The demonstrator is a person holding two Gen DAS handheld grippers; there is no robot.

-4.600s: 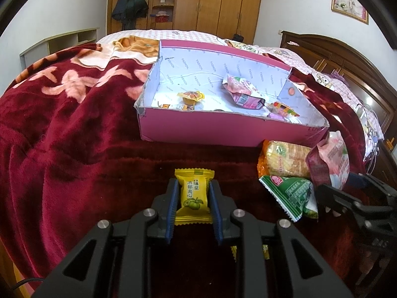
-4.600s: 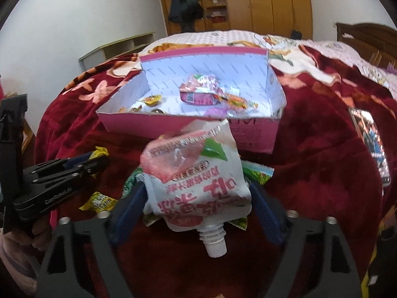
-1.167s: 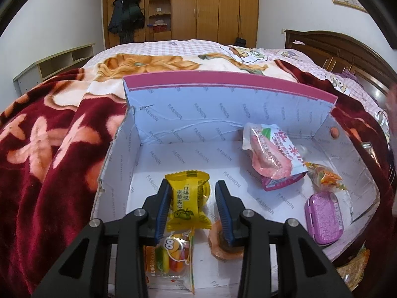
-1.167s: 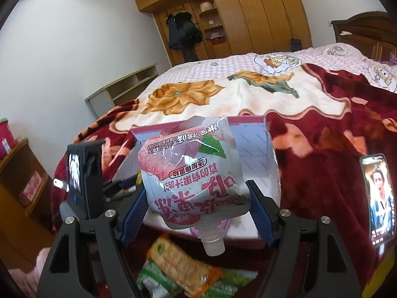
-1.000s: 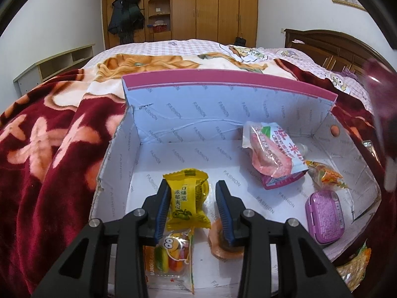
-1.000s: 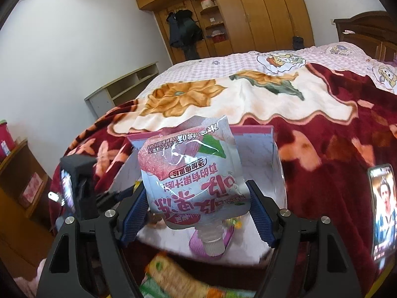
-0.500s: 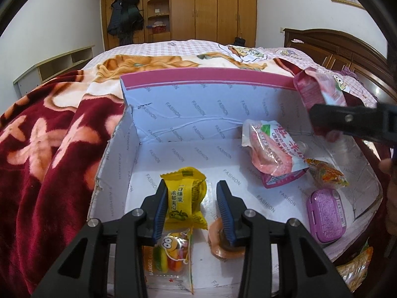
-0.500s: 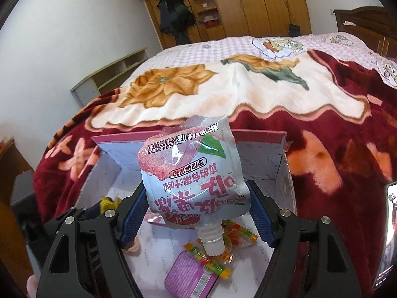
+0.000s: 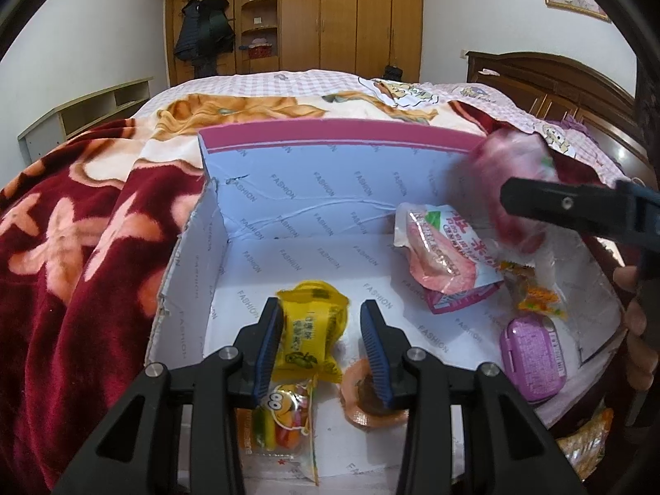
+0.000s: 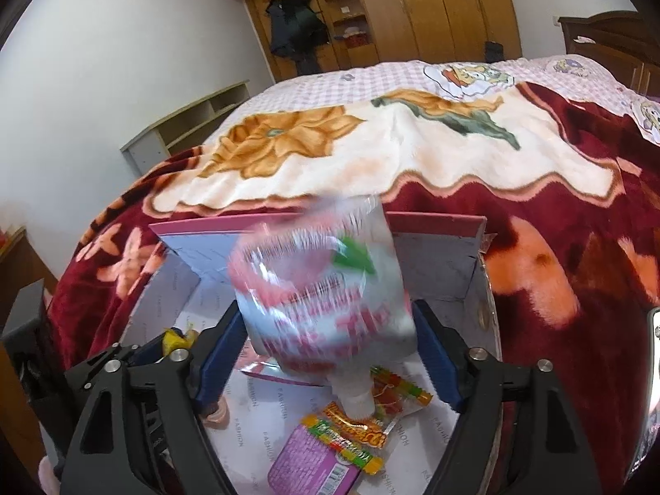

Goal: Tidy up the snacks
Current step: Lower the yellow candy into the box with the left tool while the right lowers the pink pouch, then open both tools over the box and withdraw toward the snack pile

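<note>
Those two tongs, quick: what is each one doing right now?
Left tongs: open, yellow snack between them, not gripped.
Right tongs: opening, pink drink pouch slipping out.

Bed point(image 9: 288, 78) filling the middle of both views, pink checked sheet at the far end. Spread over it, a plush dark red blanket point(image 9: 74, 255) with orange and cream flowers, reaching the left edge of the left wrist view. Directly on the blanket, centre frame, an open pink cardboard box point(image 9: 338, 140) with pale printed lining. At the lower right corner beside the box, an orange snack packet point(image 9: 585, 445), partly cut off.
</note>
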